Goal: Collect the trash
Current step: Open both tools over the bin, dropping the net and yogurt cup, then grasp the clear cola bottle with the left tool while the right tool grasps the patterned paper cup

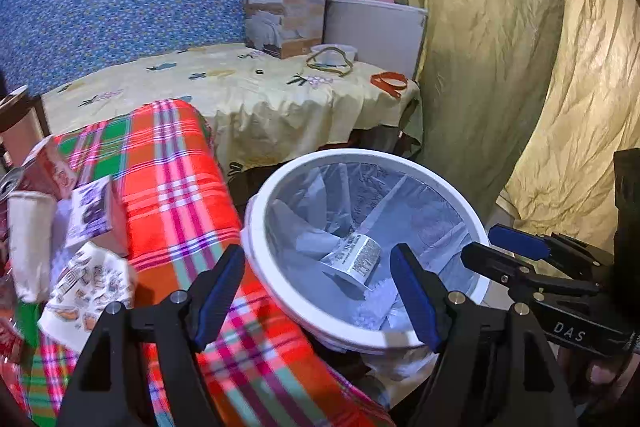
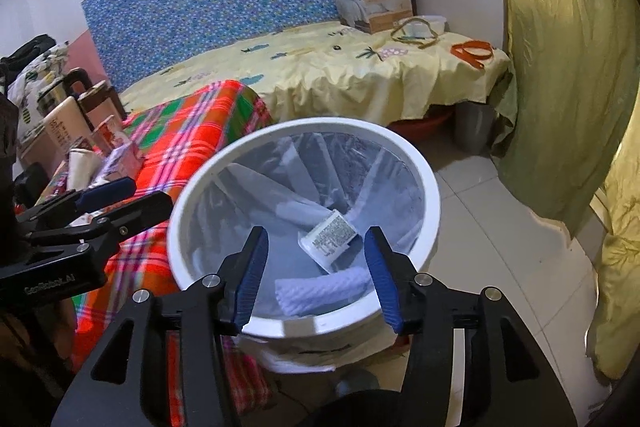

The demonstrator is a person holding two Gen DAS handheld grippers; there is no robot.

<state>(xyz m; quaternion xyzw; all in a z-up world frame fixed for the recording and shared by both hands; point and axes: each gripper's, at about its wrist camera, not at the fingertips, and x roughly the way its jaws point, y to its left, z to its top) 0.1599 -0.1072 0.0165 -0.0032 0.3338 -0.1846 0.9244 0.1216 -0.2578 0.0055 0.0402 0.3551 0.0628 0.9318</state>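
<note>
Plaid cloth (image 1: 176, 187) in orange, green and pink, soft and fuzzy-looking, drapes over the low surface at the left; behind it lies a pale yellow bedsheet (image 2: 320, 75) with small printed motifs, wrinkled along its hanging edge. A crinkled olive curtain (image 2: 560, 67) fills the right side.

Beside the plaid cloth stands the round white plastic bin (image 2: 430, 187), lined with a thin translucent bag (image 2: 248, 195) that folds in pleats. At its bottom lie a small white packet with a printed label (image 2: 330, 237) and a ribbed white wad of tissue (image 2: 320, 291), touching each other.

The right gripper (image 2: 316, 277) hangs over the near rim of the bin with its blue ridged pads spread apart and nothing between them; the packet and tissue lie below, free of it. The left gripper (image 1: 318, 297) is also spread wide and empty, one finger over the plaid cloth, the other over the bin's mouth. Cartons and a printed paper wrapper (image 1: 86, 287) are heaped on the plaid cloth at far left.
</note>
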